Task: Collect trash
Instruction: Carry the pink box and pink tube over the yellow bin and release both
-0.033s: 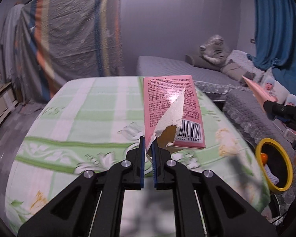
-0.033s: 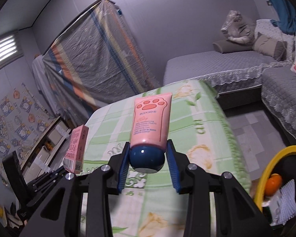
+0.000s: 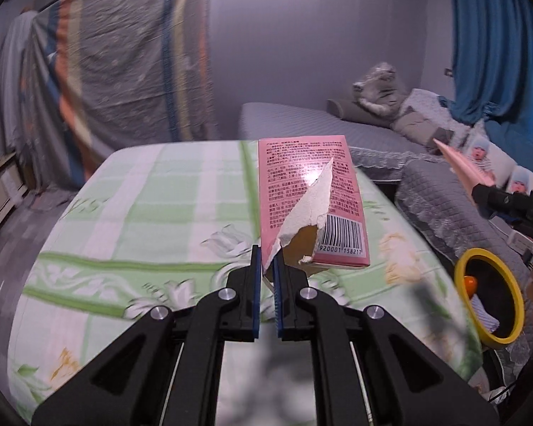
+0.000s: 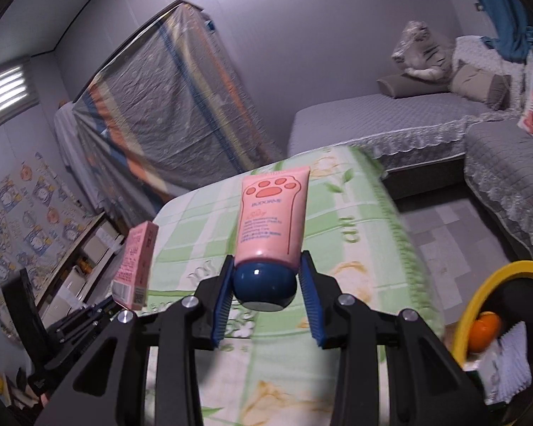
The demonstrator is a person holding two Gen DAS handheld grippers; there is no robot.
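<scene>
My left gripper is shut on the torn flap of a pink carton box with a barcode, held above the green checked tablecloth. My right gripper is shut on the dark blue cap of a pink paw-print cream tube, held upright over the table. The box also shows in the right wrist view at the left, and the tube shows in the left wrist view at the right. A black bin with a yellow rim stands beside the table's right edge.
The bin holds an orange object and white paper. A grey sofa bed with a plush cat lies behind. A plastic-covered striped board leans on the wall. Shelves stand left.
</scene>
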